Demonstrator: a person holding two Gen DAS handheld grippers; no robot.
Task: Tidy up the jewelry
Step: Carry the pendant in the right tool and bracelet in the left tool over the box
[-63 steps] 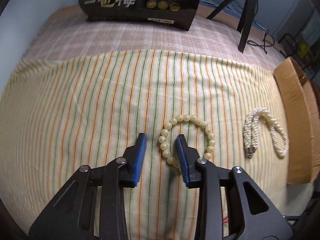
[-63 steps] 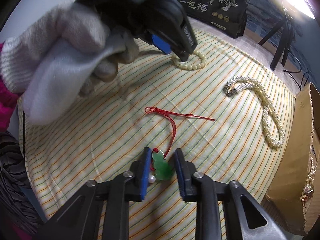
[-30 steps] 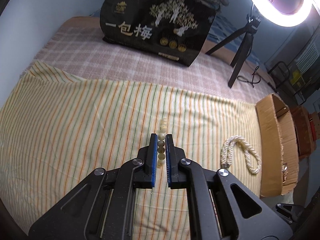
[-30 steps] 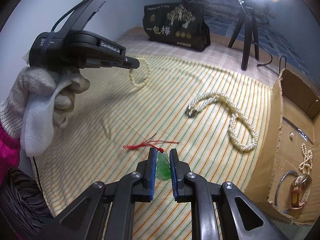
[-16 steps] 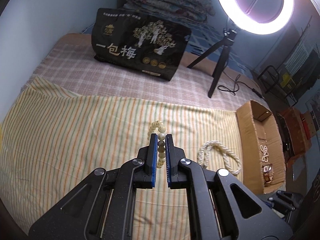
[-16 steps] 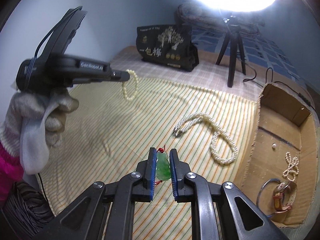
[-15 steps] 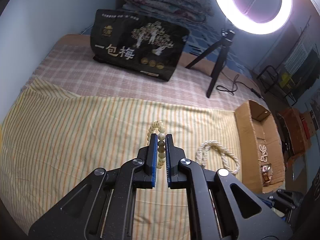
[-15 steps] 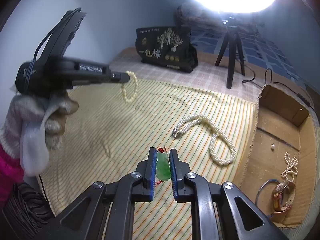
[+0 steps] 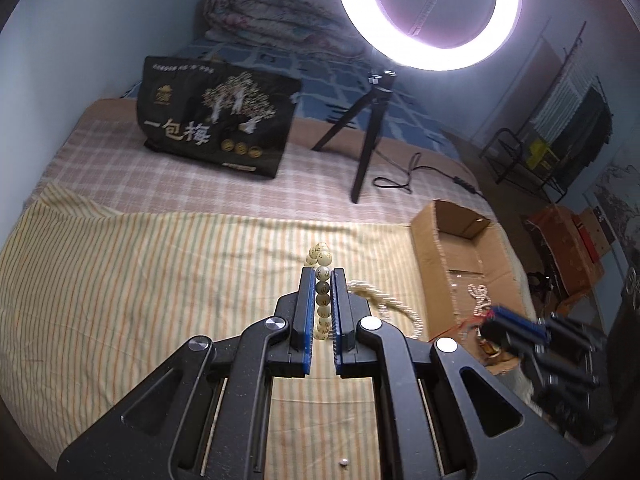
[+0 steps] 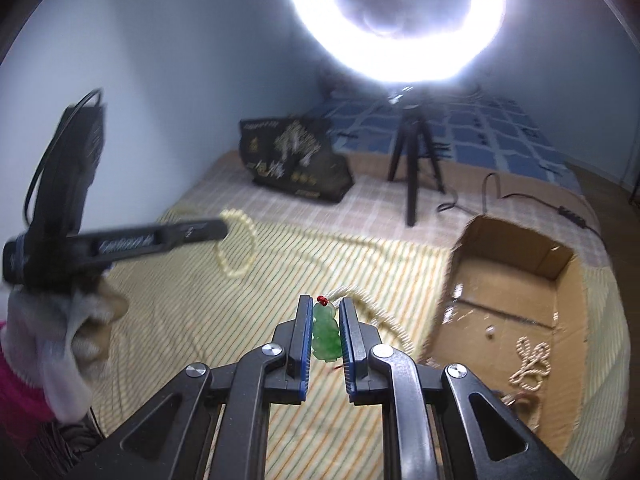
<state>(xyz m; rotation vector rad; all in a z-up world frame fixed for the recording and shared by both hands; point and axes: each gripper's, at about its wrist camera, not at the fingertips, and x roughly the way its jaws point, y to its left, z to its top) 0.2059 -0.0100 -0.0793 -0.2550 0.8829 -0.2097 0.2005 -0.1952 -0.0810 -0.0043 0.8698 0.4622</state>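
My left gripper (image 9: 323,276) is shut on a cream bead bracelet (image 9: 322,292) and holds it in the air above the striped cloth (image 9: 160,288). The right wrist view shows that gripper (image 10: 224,230) with the bracelet (image 10: 238,248) hanging from it. My right gripper (image 10: 325,304) is shut on a green jade pendant (image 10: 326,334) with a red cord, lifted near the cardboard box (image 10: 512,280). In the left wrist view the right gripper (image 9: 504,320) appears blurred over the box (image 9: 460,256). A white pearl necklace (image 9: 384,300) lies on the cloth, partly hidden.
The box holds a small pearl piece (image 10: 530,362) and a bangle (image 10: 520,404). A ring light on a tripod (image 9: 372,120) and a black bag (image 9: 216,128) stand at the back of the bed. A small bead (image 9: 343,461) lies on the cloth near me.
Both grippers have risen further and tilted up, each keeping its piece. The right gripper has moved toward the box and now shows in the left wrist view.
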